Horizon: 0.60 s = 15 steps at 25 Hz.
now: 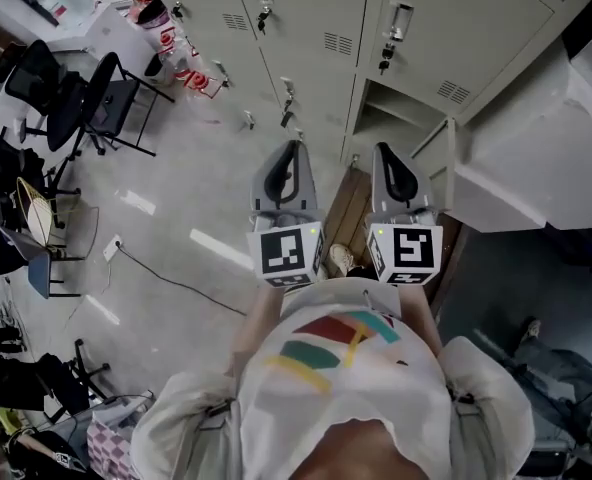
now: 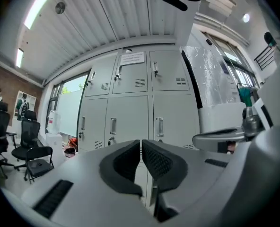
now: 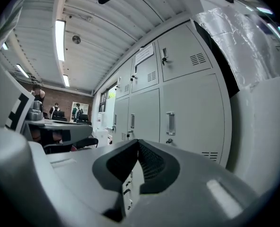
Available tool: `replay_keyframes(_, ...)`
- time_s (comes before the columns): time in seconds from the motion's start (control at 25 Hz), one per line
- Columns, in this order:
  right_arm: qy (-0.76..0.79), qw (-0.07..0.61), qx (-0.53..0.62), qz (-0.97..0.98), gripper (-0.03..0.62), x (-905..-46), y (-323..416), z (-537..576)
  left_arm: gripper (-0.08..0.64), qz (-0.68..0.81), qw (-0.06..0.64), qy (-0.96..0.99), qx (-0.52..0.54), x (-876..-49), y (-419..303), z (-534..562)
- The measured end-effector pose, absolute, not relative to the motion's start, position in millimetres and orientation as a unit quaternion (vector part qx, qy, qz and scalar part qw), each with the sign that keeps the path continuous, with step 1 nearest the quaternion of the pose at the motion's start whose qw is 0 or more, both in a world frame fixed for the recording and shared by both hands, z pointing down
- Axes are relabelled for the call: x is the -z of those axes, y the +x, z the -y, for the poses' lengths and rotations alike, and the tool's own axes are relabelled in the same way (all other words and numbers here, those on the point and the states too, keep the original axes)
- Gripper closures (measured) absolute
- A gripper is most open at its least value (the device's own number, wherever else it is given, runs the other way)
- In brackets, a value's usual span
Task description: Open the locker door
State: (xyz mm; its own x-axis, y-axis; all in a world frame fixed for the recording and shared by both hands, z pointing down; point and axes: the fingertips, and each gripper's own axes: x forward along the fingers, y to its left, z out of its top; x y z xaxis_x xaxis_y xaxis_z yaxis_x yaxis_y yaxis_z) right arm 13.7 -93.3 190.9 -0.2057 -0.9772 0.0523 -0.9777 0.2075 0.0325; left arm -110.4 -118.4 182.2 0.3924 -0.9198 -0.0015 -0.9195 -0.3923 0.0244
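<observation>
A bank of grey lockers [image 1: 316, 28] runs across the top of the head view, each door with a handle and a key. One lower compartment [image 1: 401, 116] stands open, its door [image 1: 432, 158] swung out toward the right. My left gripper [image 1: 294, 150] and right gripper [image 1: 384, 153] are held side by side, level, pointing at the lockers and well short of them. In the left gripper view the jaws [image 2: 141, 143] are shut on nothing, facing closed doors with handles [image 2: 159, 126]. The right gripper [image 3: 138, 143] is shut and empty too, with a locker handle [image 3: 170, 123] beyond it.
Black office chairs [image 1: 86, 98] stand at the left, with a cable [image 1: 166, 280] across the floor. A red-and-white bag [image 1: 181, 63] lies by the lockers. A big white wrapped block [image 1: 536, 153] fills the right side. A brown board [image 1: 348, 213] lies below the grippers.
</observation>
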Motion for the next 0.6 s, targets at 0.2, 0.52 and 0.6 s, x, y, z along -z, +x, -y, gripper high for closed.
replay_keyframes(0.2,0.615,0.021,-0.013,0.788,0.591,-188.8,9.7,85.9,0.535,0.561,0.01,0.828,0.001,-184.4,-116.2,117.5)
replay_keyframes(0.52,0.617,0.033,-0.011,0.786,0.591,-194.6,21.8,82.2,0.535,0.556,0.012,0.831,-0.006,-186.8,-104.6,119.7)
replay_keyframes(0.6,0.616,0.034,-0.009,0.787,0.591,-193.5,22.2,82.1,0.535,0.555,0.009,0.832,-0.007,-184.7,-101.8,118.9)
